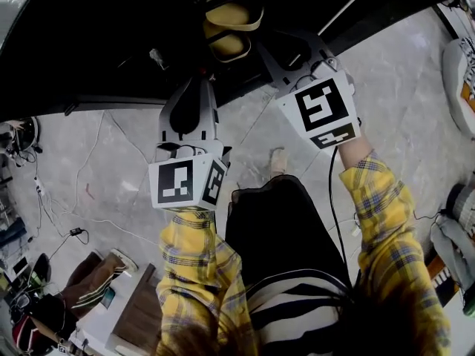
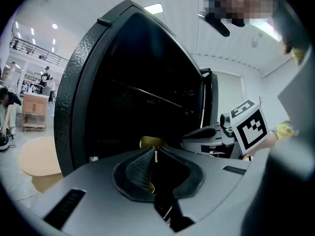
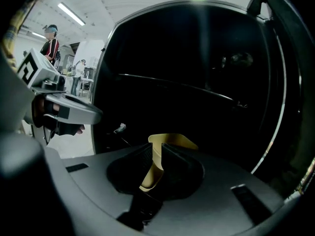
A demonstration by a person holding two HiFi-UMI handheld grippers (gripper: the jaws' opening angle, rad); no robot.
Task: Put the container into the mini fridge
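Two hand-held grippers hold a yellow container point(image 1: 226, 32) at the black fridge point(image 1: 111, 35), seen from above by the head view. The left gripper point(image 1: 206, 69), on a yellow plaid sleeve point(image 1: 194, 262), has its jaws nearly together, pinched on a thin edge of the container point(image 2: 152, 141), as the left gripper view point(image 2: 153, 151) shows. The right gripper point(image 1: 261, 47) is clamped the same way on the opposite side, a wall of the container point(image 3: 170, 140) caught between its dark pads in the right gripper view point(image 3: 156, 149). Both gripper views look into the fridge's point(image 2: 138, 82) dark interior point(image 3: 197, 58), where a thin rail crosses behind the container. Whether the container rests on a shelf or hangs clear cannot be told. Below the person lies a pale marbled floor point(image 1: 111, 154) strung with cables point(image 1: 56, 213).
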